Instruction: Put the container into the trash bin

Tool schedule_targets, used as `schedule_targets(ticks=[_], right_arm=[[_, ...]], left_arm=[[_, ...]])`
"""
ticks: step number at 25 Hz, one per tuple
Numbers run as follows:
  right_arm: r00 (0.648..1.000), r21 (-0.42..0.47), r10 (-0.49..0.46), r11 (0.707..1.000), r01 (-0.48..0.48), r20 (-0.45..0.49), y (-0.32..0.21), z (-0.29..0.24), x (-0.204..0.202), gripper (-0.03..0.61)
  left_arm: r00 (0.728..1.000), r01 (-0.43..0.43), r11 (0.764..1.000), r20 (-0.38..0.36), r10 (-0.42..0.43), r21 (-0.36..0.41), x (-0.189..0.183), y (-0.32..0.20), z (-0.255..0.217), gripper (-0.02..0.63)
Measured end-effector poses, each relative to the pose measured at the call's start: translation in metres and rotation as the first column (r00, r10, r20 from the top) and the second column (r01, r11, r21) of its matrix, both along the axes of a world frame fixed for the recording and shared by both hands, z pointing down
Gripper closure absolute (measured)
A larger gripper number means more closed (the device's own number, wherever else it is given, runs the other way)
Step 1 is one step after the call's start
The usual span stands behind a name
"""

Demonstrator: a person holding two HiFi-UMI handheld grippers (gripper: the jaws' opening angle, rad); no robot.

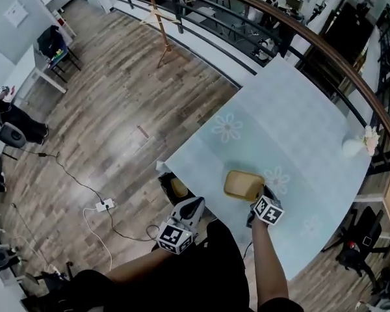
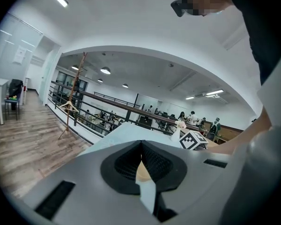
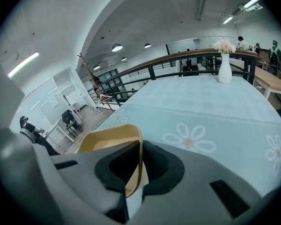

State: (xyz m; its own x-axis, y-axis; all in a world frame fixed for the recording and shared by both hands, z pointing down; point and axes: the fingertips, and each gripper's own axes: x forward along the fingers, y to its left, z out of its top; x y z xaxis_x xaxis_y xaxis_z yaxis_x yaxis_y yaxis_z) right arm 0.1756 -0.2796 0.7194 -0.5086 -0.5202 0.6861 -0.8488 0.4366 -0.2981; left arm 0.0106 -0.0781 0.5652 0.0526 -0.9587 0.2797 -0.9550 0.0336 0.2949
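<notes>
While the R gripper (image 3: 139, 146) has its jaws pinched on the near wall of the tan container (image 3: 110, 142), w/ the thin wall standing upright btwn the two dark pads, the rest of the container reaches out ahead and to the left of the jaws, open side up, over the pale blue flower-print table (image 3: 210, 107). Head view: container (image 1: 242, 182) sits near the table's (image 1: 299, 109) near edge, R gripper (image 1: 260, 199) at its near-right corner, marker cube just behind. L gripper (image 1: 195, 205) hangs off the table, over the wood floor (image 1: 117, 109), apart from the container; its own view shows the L gripper (image 2: 141, 148) w/ jaws pressed together, nothing held. Dark open-topped thing (image 1: 175, 187) w/ tan inside stands low by the table's near-left corner, just ahead of the L gripper; can't tell what it is. White vase (image 3: 224, 70) w/ flowers at the table's far end.
</notes>
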Motion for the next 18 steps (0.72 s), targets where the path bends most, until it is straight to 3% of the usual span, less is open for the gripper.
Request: schedule_targets(ticks=[6,18], right_arm=[[0.994,0.003,-0.109,0.994,0.109,-0.012,0.072,-0.001,-0.063,0.535],[0.949,-0.037,-0.314,0.949,0.313,-0.035,0.206,0.018,-0.186,0.535]], left_arm=[[0.998,0.055,0.998,-0.013,-0.055,0.005,-0.044,0.060,0.007,0.600],[0.973,0.228,0.974,-0.039,-0.227,0.007,-0.138,0.177,0.023,0.600]])
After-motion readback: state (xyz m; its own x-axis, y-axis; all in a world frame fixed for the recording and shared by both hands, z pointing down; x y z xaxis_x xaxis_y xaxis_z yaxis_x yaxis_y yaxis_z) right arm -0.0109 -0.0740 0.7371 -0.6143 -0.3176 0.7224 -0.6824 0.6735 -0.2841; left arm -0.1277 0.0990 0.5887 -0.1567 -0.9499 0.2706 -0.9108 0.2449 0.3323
